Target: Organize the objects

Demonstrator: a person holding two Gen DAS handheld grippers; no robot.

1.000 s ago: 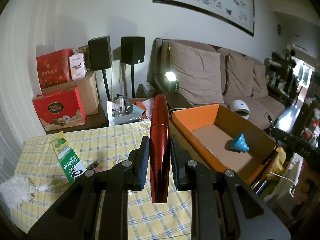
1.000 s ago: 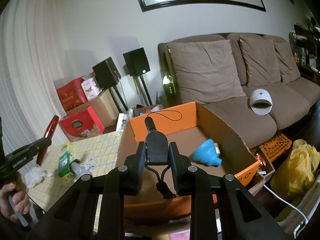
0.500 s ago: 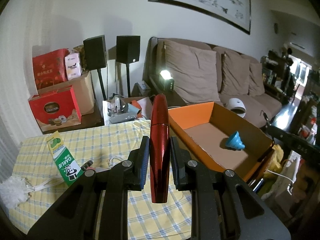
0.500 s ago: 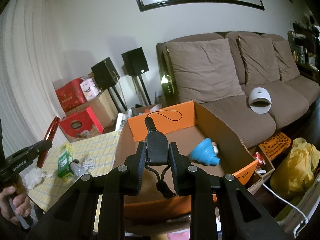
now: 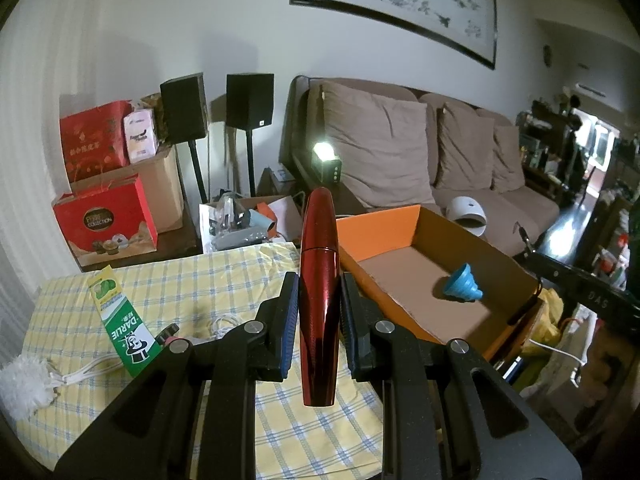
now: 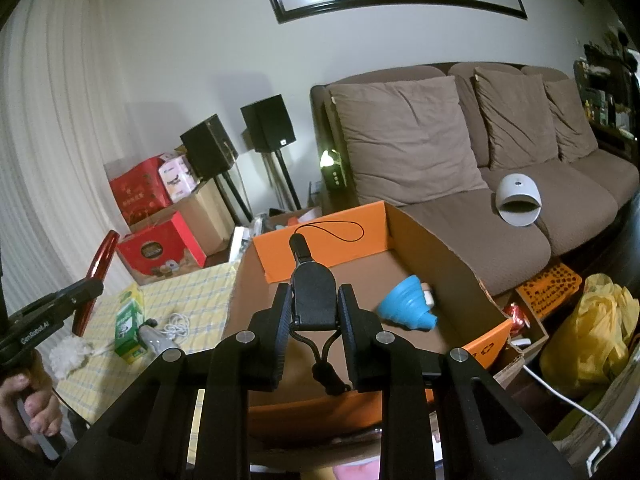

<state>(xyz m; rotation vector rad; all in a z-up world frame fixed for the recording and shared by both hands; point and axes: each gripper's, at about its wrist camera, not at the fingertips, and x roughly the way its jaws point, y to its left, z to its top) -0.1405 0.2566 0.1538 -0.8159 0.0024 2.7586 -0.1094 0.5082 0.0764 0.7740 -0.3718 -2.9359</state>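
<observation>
red tube (image 5: pixel 318 280): glossy, tapered at both ends, upright, clamped in left gripper (image 5: pixel 318 312) above desk (image 5: pixel 224 280)
black fob (image 6: pixel 313 300): small, with cord loop, clamped in right gripper (image 6: pixel 313 312) over box (image 6: pixel 320 236)
blue funnel (image 6: pixel 406 308): ribbed, tipped over on box floor
green carton (image 5: pixel 120 316): lying flat on desk
white tassel (image 5: pixel 24 390): at desk's near-left edge

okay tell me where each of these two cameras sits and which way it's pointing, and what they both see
Left wrist: on the left gripper, looking along its fingers over the checked table toward the sofa; it grips a red tube.
Right wrist: on the right gripper, over the box; it grips a black fob; the person's left hand shows.
Shared: box, blue funnel, sofa, table.
</observation>
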